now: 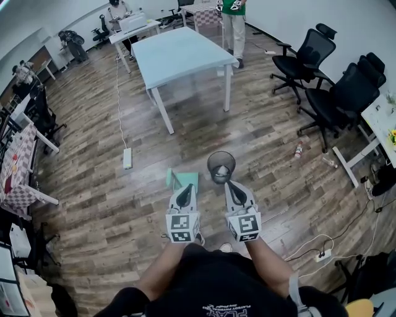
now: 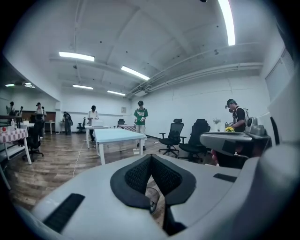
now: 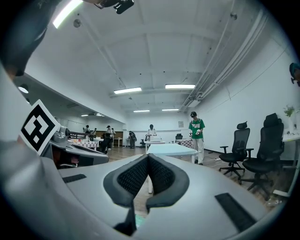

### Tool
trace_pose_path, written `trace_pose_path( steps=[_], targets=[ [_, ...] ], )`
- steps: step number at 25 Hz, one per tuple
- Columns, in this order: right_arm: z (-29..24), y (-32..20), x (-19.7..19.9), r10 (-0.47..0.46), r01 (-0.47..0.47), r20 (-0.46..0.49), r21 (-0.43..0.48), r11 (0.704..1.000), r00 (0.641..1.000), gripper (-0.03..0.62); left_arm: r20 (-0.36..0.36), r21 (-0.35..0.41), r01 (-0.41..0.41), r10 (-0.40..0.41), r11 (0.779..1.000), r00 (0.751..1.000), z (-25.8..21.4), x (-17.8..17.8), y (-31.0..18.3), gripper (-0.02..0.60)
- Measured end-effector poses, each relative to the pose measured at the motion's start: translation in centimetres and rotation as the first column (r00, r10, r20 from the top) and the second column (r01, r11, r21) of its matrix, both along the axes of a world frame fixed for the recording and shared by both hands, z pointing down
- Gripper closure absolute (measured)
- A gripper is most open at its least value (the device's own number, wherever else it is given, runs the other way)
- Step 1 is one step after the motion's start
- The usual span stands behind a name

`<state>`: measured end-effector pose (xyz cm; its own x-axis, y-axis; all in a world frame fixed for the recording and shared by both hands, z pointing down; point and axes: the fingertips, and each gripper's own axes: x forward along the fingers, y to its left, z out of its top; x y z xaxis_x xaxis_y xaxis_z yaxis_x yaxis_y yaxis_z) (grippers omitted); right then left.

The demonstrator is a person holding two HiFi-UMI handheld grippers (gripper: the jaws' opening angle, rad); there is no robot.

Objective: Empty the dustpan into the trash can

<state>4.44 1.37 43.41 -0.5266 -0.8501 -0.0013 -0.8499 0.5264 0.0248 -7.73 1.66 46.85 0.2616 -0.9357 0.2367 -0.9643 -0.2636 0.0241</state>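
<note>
L gripper (image 1: 184,189), held up in front of the person: pads pressed together at the tip, nothing pinched, touching nothing. R gripper (image 1: 232,186) beside it, a gap between the two: pads likewise together, empty.

Green dustpan (image 1: 190,178) lies on the wood floor (image 1: 124,204) just ahead of the L gripper in head view; its near edge is covered by that gripper's tip. Dark mesh trash can (image 1: 221,165) stands upright just right of the dustpan, ahead of the R gripper, base hidden behind that tip. Sth pale sits inside; can't tell what.

R gripper view: a sliver of green below the pads, too small to make out.

Farther: white power strip (image 1: 127,158) w/ cable, pale blue bench (image 1: 179,52), black office chairs (image 1: 340,93) at right. A person in a green top (image 1: 234,7) stands beyond the bench, cut off by the frame top.
</note>
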Motion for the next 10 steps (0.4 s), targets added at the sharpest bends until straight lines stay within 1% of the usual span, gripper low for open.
trace_pose_path(
  steps=[3,7,10],
  targets=[
    [0.2,0.5,0.9,0.008,-0.008,-0.003,-0.003,1.000,1.000,0.571,0.007,-0.002,0.003,-0.003,1.000,1.000,0.1,0.8,0.4,0.558],
    [0.0,0.8,1.8,0.011,-0.011,-0.003,0.002,1.000,1.000,0.571,0.037,0.039,0.003,-0.004,0.999,0.999,-0.9,1.8,0.8,0.558],
    [-0.1,1.1,2.3,0.009,-0.009,-0.001,0.004,1.000,1.000,0.571,0.044,0.046,0.002,-0.004,0.999,0.999,-1.0,2.4,1.2,0.558]
  ],
)
